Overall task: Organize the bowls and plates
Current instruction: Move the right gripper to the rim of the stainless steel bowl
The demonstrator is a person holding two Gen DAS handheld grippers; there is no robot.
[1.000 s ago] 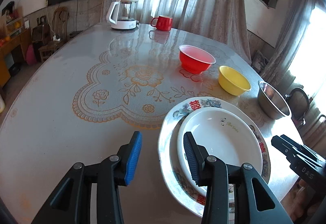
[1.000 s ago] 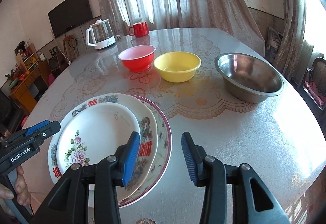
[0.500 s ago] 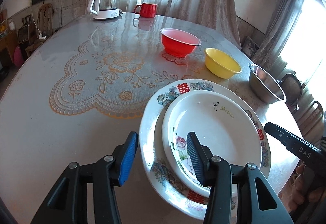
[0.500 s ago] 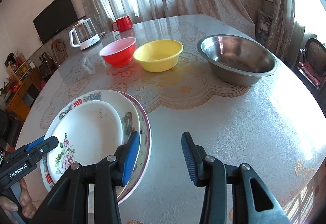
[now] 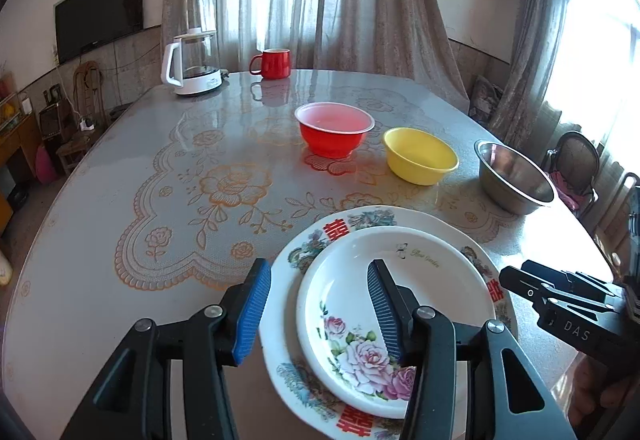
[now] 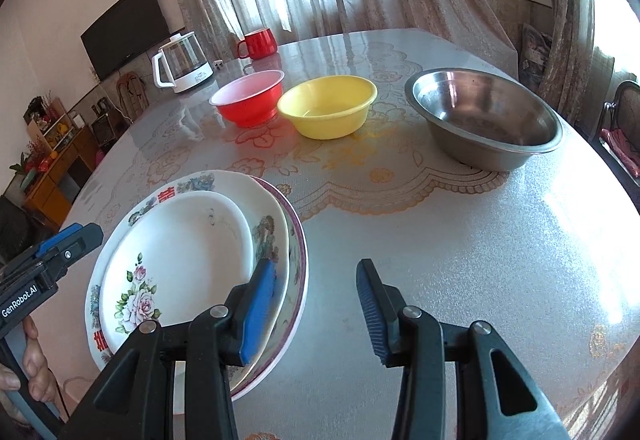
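While our left tool (image 5: 316,304) has just been opening over the plates (image 5: 400,304), nothing gripped; our right tool (image 6: 316,304) gapes, empty.

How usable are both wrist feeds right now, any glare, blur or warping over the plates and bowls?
Left wrist view: sharp; window at right blown out, tabletop glossy with reflections, fisheye bends the edges. Right wrist view: strong sun glare on the table's right side, beyond the steel bowl; stacked plates evenly lit and legible.

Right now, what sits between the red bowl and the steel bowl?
The yellow bowl, between red bowl and steel bowl; clearest in the right wrist view.
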